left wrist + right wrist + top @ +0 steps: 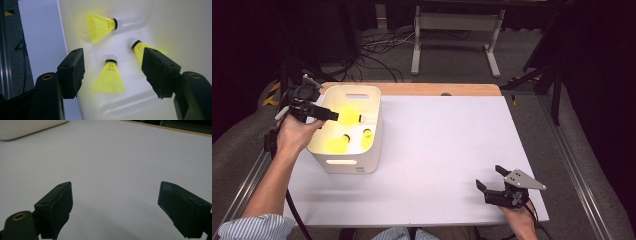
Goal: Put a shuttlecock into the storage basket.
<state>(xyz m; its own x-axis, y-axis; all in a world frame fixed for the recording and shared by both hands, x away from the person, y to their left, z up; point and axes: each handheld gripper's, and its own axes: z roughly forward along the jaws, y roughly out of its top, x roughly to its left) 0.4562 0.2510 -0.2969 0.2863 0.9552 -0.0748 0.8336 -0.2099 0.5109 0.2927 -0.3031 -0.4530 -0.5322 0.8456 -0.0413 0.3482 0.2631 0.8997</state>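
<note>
From the high view, we are looking at the left gripper hanging over the near-left rim of the white bin, which is sitting at the left of the white table. Three yellow shuttlecocks are lying on the bin floor. The right gripper is resting near the table's front right corner, well apart from the bin, with its jaws standing apart on nothing. We are judging the open table to the right of the bin as ample room for carrying anything out.

In the left gripper view, we are seeing the jaws spread wide with nothing pressed between them, and the middle shuttlecock is lying in the gap beyond them, white cap pointing away. Another one is lying farther off near the bin wall, and a third is partly hidden behind the right-hand jaw. We are expecting these to be very light, with a springy mesh skirt that crushes easily, so the firm cap or the black band below it is looking like the safest hold (the skirt would likely deform or slip). The bin walls are crowding the approach, so we are favouring a descent from above.

In the right gripper view, we are seeing bare table between the open jaws, with the bin's corner far off at upper left.
</note>
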